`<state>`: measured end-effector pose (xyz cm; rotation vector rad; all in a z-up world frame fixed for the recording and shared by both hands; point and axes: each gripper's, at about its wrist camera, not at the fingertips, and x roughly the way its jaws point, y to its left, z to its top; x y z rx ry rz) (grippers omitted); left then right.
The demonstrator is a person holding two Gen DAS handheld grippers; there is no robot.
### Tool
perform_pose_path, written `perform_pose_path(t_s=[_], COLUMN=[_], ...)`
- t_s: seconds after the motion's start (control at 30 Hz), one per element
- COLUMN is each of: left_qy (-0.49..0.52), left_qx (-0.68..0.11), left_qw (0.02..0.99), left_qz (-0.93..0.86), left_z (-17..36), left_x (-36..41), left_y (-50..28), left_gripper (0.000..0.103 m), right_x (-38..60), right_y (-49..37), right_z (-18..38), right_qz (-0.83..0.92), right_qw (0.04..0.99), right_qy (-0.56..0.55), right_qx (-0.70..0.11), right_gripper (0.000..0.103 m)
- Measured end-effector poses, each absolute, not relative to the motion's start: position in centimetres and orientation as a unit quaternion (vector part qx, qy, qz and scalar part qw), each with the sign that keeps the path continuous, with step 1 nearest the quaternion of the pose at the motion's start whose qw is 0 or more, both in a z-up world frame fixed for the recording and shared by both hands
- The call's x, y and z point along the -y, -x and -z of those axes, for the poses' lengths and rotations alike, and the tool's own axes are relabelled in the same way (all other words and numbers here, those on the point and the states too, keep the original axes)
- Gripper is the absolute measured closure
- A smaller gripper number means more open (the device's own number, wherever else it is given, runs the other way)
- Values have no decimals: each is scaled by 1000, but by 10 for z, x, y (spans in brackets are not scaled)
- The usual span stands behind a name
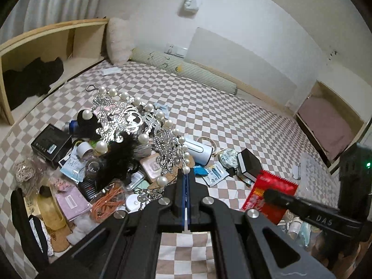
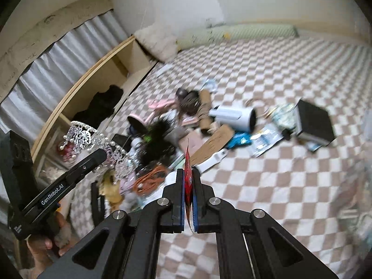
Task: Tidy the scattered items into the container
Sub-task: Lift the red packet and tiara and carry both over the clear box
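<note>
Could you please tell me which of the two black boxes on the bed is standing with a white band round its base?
The black box on the right, beside the white cylinder; the other black box, at the left of the pile, lies flat and has no band.

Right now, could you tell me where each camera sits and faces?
Left wrist: on the left gripper, facing clutter on the bed; its jaws hold a pearl tiara, right gripper at right.
Right wrist: on the right gripper, facing that clutter; jaws pinch a red packet, a hand lower left.
Shared: tiara, red packet, white cylinder.

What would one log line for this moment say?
left tongs: shut on pearl tiara | right tongs: shut on red packet | clutter on checkered bed
</note>
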<state>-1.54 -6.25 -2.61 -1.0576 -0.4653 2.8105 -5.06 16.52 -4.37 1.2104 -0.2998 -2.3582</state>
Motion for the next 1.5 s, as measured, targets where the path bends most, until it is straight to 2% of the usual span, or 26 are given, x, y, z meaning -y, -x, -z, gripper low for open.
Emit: perform_pose_path(t_s=[0.47,0.8,1.23,1.5], left_qy=[332,325,319,298], left_qx=[124,93,87,40], left_qw=[103,141,213,247], left_qz=[-929,-931,-919,-921], left_z=[6,0,-13,-21], left_x=[-6,-65,-142,-205], left_y=[12,8,10,10], left_gripper=[102,102,102,102], right_x=[-245,-305,-385,-431], right_y=[31,10,-22,-38], right_z=[11,-5,-15,-16], right_qz=[910,939,947,947], right_qw=[147,50,-25,-77], right_qy=[-376,-332,-304,-294], right_qx=[97,68,98,105], right_gripper=[97,97,97,97])
